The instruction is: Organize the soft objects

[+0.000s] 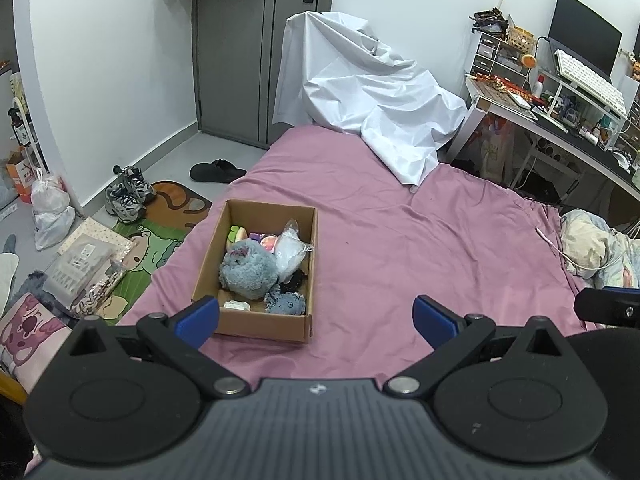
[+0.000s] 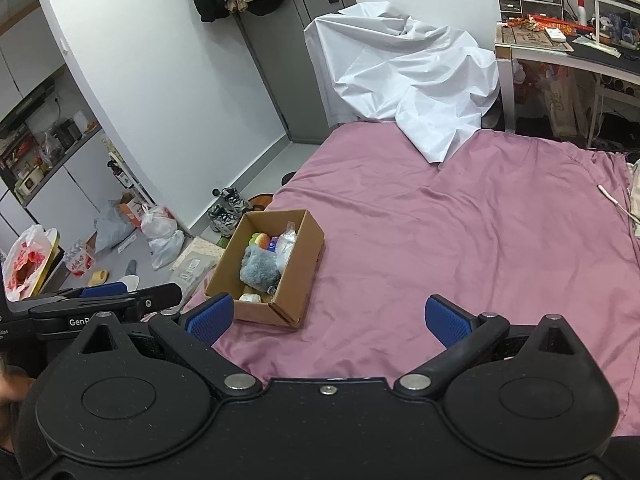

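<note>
Left wrist view: the cardboard box [image 1: 256, 322] of plush toys [image 1: 248, 266] lies just ahead-left of the left gripper [image 1: 316, 318], nearer than the right gripper [image 2: 328, 320]; both jaws apart, empty.

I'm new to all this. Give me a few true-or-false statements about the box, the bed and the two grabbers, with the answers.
1. The cardboard box sits on the pink bedsheet. True.
2. The box is empty. False: it holds soft things, among them a grey-blue fluffy toy and a clear plastic bag.
3. The left gripper is open and holds nothing. True.
4. The right gripper is clamped on the fluffy toy. False: its jaws stand apart and empty, over the sheet.
5. A white sheet is draped at the far end of the bed. True.
6. The box lid is closed. False: the top is open, showing the contents.
</note>
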A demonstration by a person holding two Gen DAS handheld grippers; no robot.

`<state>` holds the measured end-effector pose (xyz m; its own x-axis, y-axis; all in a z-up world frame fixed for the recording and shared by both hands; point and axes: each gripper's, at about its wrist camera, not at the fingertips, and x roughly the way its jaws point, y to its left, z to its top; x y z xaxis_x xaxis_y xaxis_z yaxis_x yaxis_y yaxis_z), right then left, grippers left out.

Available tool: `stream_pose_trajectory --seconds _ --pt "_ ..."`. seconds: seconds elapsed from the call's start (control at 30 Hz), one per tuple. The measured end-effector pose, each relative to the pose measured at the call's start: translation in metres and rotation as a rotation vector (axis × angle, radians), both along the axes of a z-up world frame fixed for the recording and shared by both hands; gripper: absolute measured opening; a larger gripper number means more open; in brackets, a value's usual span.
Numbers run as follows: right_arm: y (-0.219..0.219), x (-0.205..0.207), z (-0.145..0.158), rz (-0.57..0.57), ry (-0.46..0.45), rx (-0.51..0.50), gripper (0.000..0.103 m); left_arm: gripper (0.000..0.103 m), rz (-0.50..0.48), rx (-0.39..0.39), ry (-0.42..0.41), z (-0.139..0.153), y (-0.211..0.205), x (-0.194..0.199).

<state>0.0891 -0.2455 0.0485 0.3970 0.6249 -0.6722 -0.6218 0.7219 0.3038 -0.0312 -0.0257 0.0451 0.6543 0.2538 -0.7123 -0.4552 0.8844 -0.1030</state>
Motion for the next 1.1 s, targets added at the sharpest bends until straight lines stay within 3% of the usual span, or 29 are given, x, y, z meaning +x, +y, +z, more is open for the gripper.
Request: stream_pose_trajectory --seconds 1.1 --pt "0.0042 0.0046 -0.0026 0.024 0.009 0.004 0.103 0.102 0.021 0.024 0.008 -0.0063 0.0021 0.0004"
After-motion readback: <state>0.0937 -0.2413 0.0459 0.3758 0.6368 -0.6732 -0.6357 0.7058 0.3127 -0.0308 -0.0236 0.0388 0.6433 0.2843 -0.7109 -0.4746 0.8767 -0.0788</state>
